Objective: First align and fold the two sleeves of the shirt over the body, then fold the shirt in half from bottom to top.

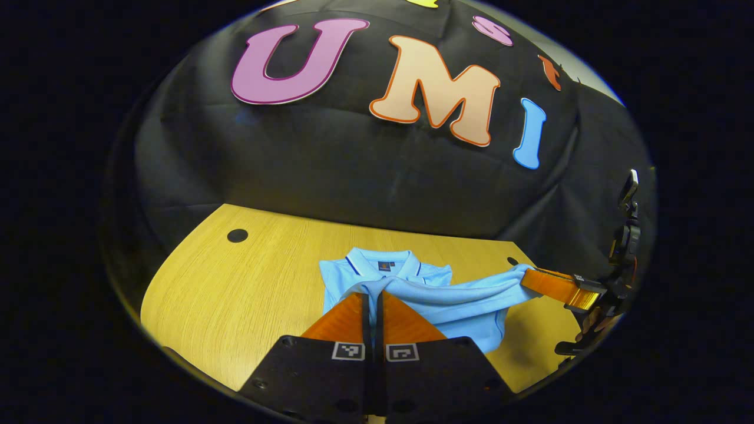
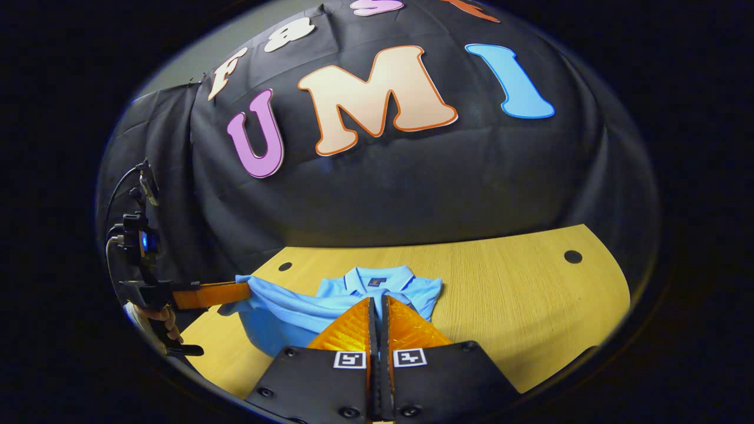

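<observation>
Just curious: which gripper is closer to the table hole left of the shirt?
Left. The left gripper holds the shirt just before that hole; the right gripper grips it farther right.

Both gripper views face the booth wall from low and close, sharing the shirt (image 1: 412,291) and table (image 1: 235,282).

From my seat, the shirt (image 1: 412,294) is partly hidden: in the left gripper view the left gripper (image 1: 373,297) and its black body cover the lower middle of the cloth, and in the right gripper view the right gripper (image 2: 377,301) does the same. I cannot see the pinched cloth between either pair of fingers. The shirt's chest mark is too small to make out. The hand (image 2: 159,321) holding the far gripper is mostly cut off at the edge.
</observation>
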Available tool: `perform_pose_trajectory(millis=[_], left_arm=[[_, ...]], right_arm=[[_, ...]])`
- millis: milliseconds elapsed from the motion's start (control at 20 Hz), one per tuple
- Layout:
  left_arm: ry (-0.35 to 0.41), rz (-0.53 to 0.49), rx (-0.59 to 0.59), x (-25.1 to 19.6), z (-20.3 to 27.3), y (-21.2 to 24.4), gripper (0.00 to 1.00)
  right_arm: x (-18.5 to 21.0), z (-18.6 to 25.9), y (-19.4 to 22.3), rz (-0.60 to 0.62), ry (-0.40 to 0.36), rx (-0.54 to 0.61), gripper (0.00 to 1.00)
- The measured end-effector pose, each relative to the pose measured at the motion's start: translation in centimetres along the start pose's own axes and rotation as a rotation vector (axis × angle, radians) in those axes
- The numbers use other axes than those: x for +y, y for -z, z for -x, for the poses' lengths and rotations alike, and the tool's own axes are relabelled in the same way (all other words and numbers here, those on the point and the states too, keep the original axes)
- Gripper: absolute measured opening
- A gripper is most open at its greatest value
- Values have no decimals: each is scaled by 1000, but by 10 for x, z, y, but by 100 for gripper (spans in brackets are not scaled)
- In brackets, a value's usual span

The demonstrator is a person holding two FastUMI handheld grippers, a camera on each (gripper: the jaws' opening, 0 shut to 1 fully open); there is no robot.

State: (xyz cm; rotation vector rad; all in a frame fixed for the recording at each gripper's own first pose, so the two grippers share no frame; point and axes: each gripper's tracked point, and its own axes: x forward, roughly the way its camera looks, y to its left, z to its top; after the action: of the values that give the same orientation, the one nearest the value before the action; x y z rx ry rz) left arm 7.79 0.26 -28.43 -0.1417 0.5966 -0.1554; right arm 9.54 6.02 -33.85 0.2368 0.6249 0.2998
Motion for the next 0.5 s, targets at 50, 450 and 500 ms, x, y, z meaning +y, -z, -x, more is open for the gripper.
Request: perform_pose_trajectory(millis=[50, 450, 500], left_arm=[[4, -7, 13, 7, -16, 1, 0], [5, -34, 140, 53, -138, 35, 0], [-11, -36, 156, 57, -149, 40, 0]], right_arm=[[-3, -18, 3, -2, 14, 10, 2], [-52, -136, 49, -18, 179, 112, 2], [-60, -142, 56, -18, 206, 124, 2]])
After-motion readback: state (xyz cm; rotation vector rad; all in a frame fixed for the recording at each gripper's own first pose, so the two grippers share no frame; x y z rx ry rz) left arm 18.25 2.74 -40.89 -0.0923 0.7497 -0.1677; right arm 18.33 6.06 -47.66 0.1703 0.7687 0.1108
